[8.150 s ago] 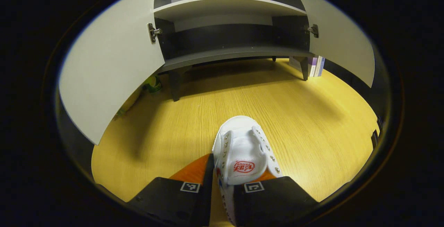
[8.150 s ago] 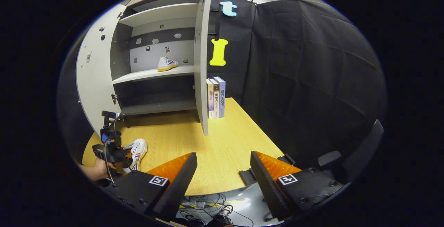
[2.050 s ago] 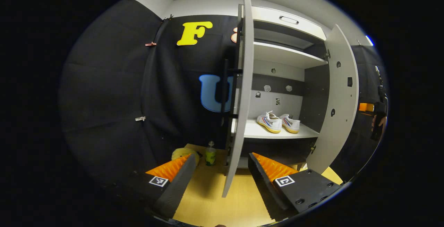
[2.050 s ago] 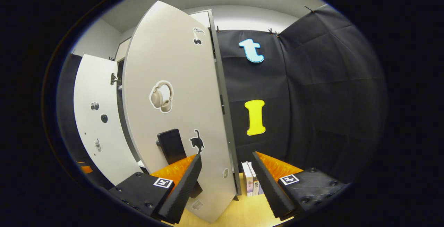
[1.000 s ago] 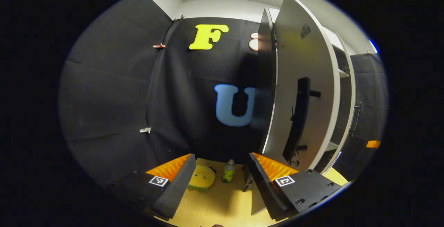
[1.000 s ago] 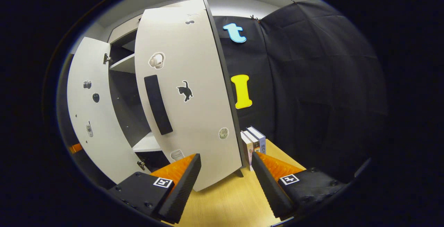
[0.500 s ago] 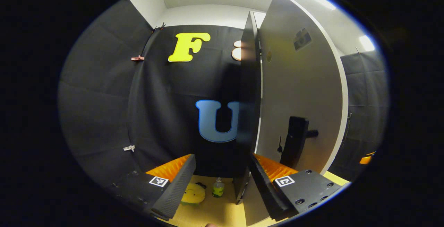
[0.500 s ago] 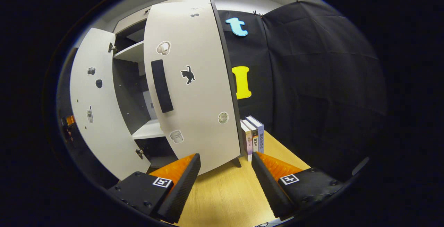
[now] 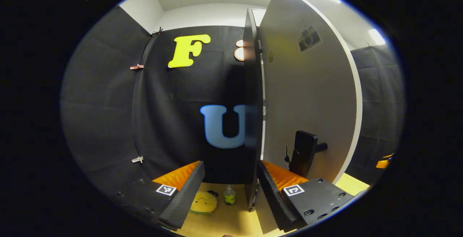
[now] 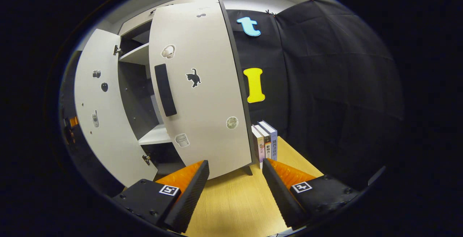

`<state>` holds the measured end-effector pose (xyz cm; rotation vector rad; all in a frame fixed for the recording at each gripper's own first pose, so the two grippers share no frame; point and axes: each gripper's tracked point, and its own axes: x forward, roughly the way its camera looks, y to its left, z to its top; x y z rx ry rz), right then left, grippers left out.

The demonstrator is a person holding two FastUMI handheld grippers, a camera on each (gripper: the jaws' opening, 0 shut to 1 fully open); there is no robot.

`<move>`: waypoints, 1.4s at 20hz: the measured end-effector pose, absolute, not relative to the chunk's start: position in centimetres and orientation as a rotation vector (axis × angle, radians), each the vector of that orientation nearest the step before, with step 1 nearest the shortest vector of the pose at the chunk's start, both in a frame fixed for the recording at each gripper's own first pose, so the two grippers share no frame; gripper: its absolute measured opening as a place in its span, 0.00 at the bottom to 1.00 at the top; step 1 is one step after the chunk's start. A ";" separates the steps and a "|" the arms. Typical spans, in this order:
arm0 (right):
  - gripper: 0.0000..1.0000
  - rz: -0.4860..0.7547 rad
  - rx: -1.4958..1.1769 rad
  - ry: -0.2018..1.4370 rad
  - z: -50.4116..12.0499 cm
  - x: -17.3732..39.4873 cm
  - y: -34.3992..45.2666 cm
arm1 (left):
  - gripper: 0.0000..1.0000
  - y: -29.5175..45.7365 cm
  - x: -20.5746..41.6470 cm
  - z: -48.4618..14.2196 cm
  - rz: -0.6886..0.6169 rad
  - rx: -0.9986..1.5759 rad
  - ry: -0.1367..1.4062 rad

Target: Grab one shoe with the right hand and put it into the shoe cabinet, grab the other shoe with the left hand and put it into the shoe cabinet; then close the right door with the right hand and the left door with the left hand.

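Note:
My left gripper (image 9: pixel 228 193) is open with nothing between its fingers, close to the cabinet's left side. The grey left door (image 9: pixel 311 92) fills the right of the left gripper view, outer face toward me, its black handle (image 9: pixel 304 153) just above my right finger (image 9: pixel 278 186); whether they touch I cannot tell. My right gripper (image 10: pixel 235 190) is open and stands back from the right door (image 10: pixel 202 85), which is swung most of the way in. The left door (image 10: pixel 101 121) stands ajar, with a shelf (image 10: pixel 153 135) showing between the doors. The doors hide the shoes.
Three books (image 10: pixel 266 143) stand on the yellow wooden table (image 10: pixel 235 208) right of the cabinet. A green bottle (image 9: pixel 228 196) and a yellow soft toy (image 9: pixel 203 202) sit on the table left of the cabinet.
Both shoes reached the shelf earlier. Over the last second the left door has swung further toward the cabinet with my left gripper beside it; the right door has barely moved.

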<state>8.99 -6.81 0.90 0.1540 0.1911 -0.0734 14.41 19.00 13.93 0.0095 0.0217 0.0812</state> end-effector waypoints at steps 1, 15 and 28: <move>0.97 -0.067 0.154 0.192 0.9 9.2 -7.1 | 0.92 18.1 14.4 13.8 0.075 0.000 0.029; 0.97 -0.047 0.158 0.118 3.3 10.6 -14.7 | 0.96 -1.1 16.9 14.1 0.038 0.010 -0.003; 0.98 0.163 0.081 0.089 3.2 11.4 -15.5 | 0.96 -7.2 9.7 9.5 0.188 -0.075 0.005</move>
